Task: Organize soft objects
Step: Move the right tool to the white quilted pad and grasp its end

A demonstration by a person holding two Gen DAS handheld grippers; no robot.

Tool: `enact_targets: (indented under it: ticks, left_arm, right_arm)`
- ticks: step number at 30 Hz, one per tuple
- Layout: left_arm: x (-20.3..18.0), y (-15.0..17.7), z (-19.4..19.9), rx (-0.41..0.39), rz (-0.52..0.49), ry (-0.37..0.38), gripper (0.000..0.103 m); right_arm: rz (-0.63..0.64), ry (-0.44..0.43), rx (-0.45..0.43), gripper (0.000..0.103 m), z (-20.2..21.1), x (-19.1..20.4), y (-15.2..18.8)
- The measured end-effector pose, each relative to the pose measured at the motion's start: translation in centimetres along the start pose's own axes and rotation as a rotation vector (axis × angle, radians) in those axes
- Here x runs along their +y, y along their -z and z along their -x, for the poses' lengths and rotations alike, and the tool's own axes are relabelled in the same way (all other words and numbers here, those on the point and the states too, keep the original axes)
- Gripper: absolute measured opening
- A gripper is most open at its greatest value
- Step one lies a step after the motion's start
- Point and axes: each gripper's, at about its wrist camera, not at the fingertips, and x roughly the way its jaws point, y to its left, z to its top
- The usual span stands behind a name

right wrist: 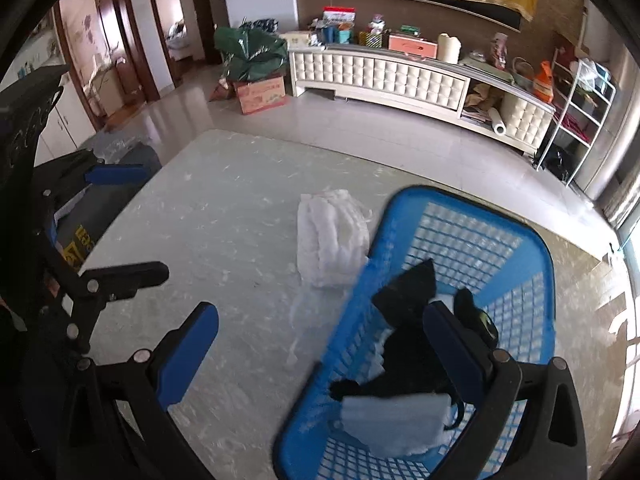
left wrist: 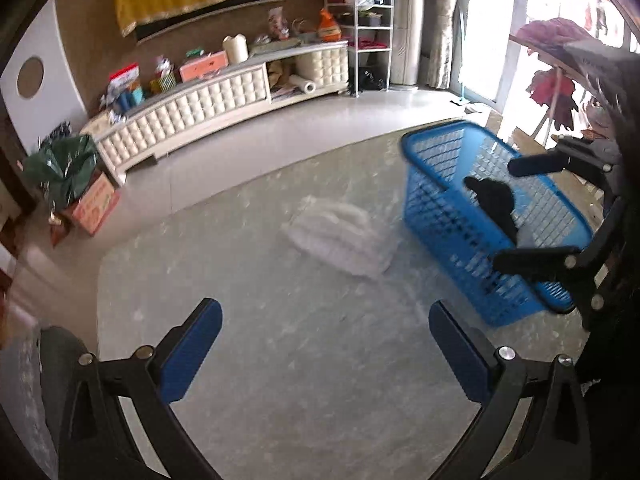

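Left gripper [left wrist: 325, 344] is hanging wide open at the bottom of the left view, holding nothing, bare table [left wrist: 280, 360] between the fingers. Right gripper [right wrist: 322, 346] is also gaping wide and empty, its right finger sitting over the blue basket [right wrist: 536, 264] at lower right of its view, left finger over the table. One basket, holding one black cloth [right wrist: 408, 320] and one pale cloth [right wrist: 396, 420]. One white folded cloth [left wrist: 344, 236] is lying mid-frame, just beside the basket's left wall, well ahead of both claws. Tabletop left of it is open up to the far edge. Beyond, a long white cabinet [left wrist: 200, 100] is running along the wall.
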Motion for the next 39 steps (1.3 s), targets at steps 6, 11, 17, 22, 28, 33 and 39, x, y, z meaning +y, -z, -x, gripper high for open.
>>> enact_targets:
  ticks: [6, 11, 17, 22, 28, 33, 39]
  left_arm:
    - [3.1, 2.4, -1.1, 0.036, 0.083, 0.000, 0.103]
    - [5.7, 3.5, -1.8, 0.061, 0.153, -0.064, 0.103]
    - [8.2, 3.8, -1.4, 0.026, 0.232, -0.056, 0.103]
    - [9.1, 4.2, -2.8, 0.041, 0.253, -0.087, 0.103]
    - [9.5, 4.7, -4.3, 0.090, 0.274, -0.112, 0.103]
    - [10.6, 4.7, -4.8, 0.063, 0.327, -0.140, 0.103]
    - [12.5, 4.4, -6.3, 0.083, 0.464, -0.122, 0.103]
  right_arm:
    - [0.050, 0.043, 0.048, 0.102, -2.7, 2.3, -2.7]
    - [0.087, 0.068, 0.095, 0.102, -5.7, 4.2, -4.6]
    - [0.110, 0.084, 0.164, 0.092, -9.7, 5.9, -6.1]
    - [0.108, 0.106, 0.224, 0.090, -13.0, 6.4, -6.4]
    - [0.080, 0.156, 0.268, 0.090, -16.3, 5.5, -7.2]
    - [0.068, 0.183, 0.294, 0.090, -18.3, 5.0, -7.3]
    - [0.049, 0.229, 0.318, 0.082, -20.1, 3.8, -7.4]
